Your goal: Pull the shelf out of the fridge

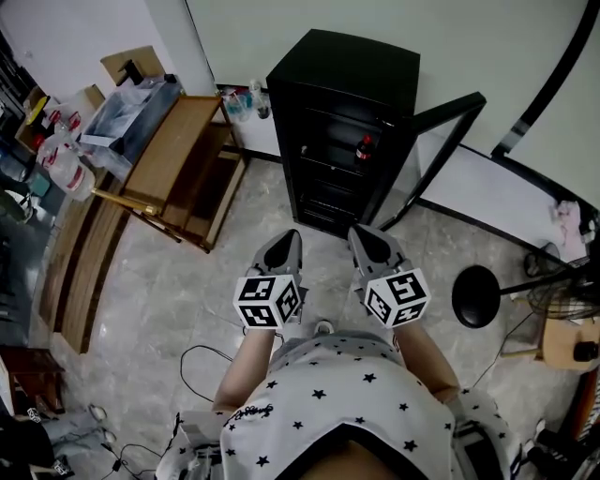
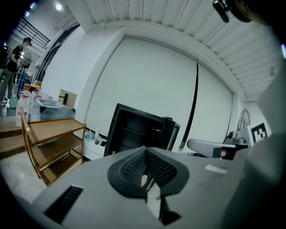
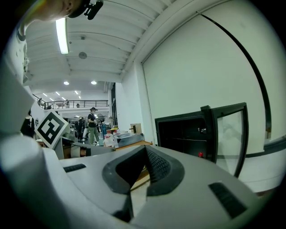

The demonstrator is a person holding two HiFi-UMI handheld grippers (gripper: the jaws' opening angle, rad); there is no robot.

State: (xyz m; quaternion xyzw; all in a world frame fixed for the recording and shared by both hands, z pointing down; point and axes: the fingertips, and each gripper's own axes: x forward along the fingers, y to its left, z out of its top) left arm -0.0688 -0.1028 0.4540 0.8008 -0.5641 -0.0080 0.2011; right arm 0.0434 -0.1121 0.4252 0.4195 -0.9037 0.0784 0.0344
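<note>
Head view: L gripper & R gripper are hovering side by side, well apart from open fridge, shelf sitting inside; L gripper view: jaws are pressing together, empty; R gripper view: jaws are meeting too, empty.

Workshop hall: mezzanine railing, wooden rack, floor cables.

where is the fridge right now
Head view, top centre: the fridge stands against the wall, its door open toward picture right, a wooden rack at picture left.
</note>
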